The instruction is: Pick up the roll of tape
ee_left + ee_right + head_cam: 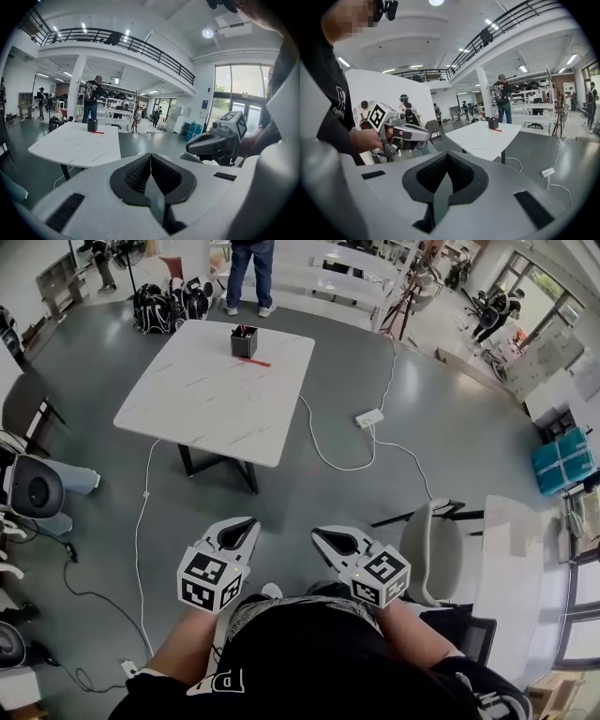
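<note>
A big open hall with a grey floor (394, 493). Nearest, close to the person's body, the left gripper (246, 524) and the right gripper (321, 535) hang side by side above the floor. Both point toward a white worktop (211, 395) and are well apart from it. The jaws of each are closed tight, pad against pad, with nothing between them. A chair (439, 554) stands just right of the grippers, and beyond it a power strip (369, 418) lies on the floor.

Near the worktop's far edge, toward its right corner, stands a black box (244, 341). A thin red thing (254, 362) lies just on the near side of it.

No roll of tape can be made out in any view. If it is on the worktop, it is too small or too hidden to tell, so its look cannot be given.

The task seems barely begun: nothing is held. Reaching the worktop, finding the roll, opening the jaws, gripping and lifting all remain.
</note>
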Demonstrator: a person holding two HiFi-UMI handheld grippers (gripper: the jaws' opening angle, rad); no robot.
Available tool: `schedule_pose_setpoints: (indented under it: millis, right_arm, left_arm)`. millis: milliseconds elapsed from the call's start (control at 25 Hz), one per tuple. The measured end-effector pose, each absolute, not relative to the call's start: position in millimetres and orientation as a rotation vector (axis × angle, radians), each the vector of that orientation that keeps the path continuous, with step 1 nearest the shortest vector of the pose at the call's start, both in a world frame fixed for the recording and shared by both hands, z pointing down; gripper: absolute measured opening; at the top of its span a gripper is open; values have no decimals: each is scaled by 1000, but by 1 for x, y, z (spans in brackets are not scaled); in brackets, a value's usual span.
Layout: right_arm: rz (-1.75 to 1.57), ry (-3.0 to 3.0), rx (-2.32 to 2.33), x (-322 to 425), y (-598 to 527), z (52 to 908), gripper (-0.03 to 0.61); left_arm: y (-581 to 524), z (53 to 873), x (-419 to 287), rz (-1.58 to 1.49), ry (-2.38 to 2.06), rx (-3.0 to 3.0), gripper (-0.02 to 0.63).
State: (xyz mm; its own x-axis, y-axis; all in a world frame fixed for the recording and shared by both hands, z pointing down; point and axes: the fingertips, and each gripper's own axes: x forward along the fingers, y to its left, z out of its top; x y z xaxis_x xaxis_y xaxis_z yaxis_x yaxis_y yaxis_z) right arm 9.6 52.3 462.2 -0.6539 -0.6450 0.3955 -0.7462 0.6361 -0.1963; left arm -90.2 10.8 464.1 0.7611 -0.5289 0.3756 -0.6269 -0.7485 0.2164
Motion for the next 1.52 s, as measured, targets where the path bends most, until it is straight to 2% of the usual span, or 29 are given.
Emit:
schedule_pose_setpoints:
  millis: [440, 840, 1520]
  right_arm:
    - [516, -2581, 1052, 9, 10, 472, 5]
    - [514, -2659, 940, 19, -91, 475, 5]
    - [550, -2733, 852, 95, -239, 471, 5]
  left_arm:
    - [-23, 475, -94, 425, -938, 2583, 20]
    - [-92, 487, -82, 464, -1057, 2501, 20]
    - [-230, 485, -9, 525, -1159, 2433, 20]
